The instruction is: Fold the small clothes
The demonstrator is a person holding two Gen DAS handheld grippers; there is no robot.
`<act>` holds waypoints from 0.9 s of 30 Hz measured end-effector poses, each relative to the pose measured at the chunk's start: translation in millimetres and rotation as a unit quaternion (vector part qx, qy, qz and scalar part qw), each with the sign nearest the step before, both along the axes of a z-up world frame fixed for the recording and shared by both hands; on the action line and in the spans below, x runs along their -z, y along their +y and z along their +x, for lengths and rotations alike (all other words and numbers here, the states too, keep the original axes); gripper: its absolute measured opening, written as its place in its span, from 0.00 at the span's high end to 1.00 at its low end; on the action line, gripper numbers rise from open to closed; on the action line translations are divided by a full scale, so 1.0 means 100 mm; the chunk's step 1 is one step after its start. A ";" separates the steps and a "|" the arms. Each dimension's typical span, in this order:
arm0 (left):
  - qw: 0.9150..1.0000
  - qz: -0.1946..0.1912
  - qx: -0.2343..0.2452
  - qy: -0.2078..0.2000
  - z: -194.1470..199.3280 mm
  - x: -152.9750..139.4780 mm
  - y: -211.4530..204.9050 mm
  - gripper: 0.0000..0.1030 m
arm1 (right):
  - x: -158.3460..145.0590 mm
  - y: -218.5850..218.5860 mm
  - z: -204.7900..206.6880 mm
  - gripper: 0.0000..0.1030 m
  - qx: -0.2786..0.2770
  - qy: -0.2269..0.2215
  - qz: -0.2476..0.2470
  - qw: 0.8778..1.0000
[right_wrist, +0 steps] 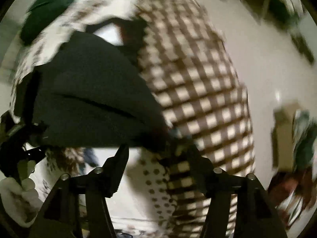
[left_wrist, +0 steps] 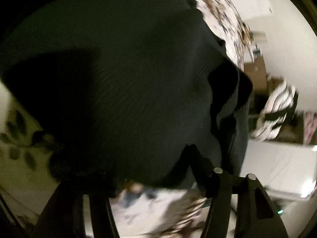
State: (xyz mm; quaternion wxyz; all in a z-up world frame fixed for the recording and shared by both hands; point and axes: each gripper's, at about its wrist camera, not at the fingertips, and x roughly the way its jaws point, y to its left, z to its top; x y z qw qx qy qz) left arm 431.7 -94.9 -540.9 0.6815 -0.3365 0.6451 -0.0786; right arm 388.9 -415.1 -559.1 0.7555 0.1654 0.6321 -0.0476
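A dark ribbed garment (left_wrist: 128, 91) fills most of the left wrist view and drapes over my left gripper (left_wrist: 154, 170); its fingertips are hidden under the cloth, so I cannot tell how the jaws stand. The same dark garment (right_wrist: 93, 103) lies bunched in the right wrist view, just beyond my right gripper (right_wrist: 156, 148). The right jaws stand wide apart and hold nothing. Its left fingertip (right_wrist: 122, 152) sits at the garment's near edge. Both views are blurred.
A brown-and-white checked cloth (right_wrist: 198, 91) lies right of the dark garment. A dotted white cloth (right_wrist: 154, 180) lies under the right gripper. A patterned white cloth (left_wrist: 218, 13) and a striped piece (left_wrist: 277, 111) lie beyond. A dark green item (right_wrist: 49, 6) sits far left. A white glove (right_wrist: 15, 196) shows at lower left.
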 end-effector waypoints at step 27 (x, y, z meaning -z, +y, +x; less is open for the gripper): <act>0.992 0.065 0.101 -0.024 -0.51 -0.59 0.15 0.31 | -0.11 -0.12 1.04 0.28 0.132 -0.041 0.092 0.986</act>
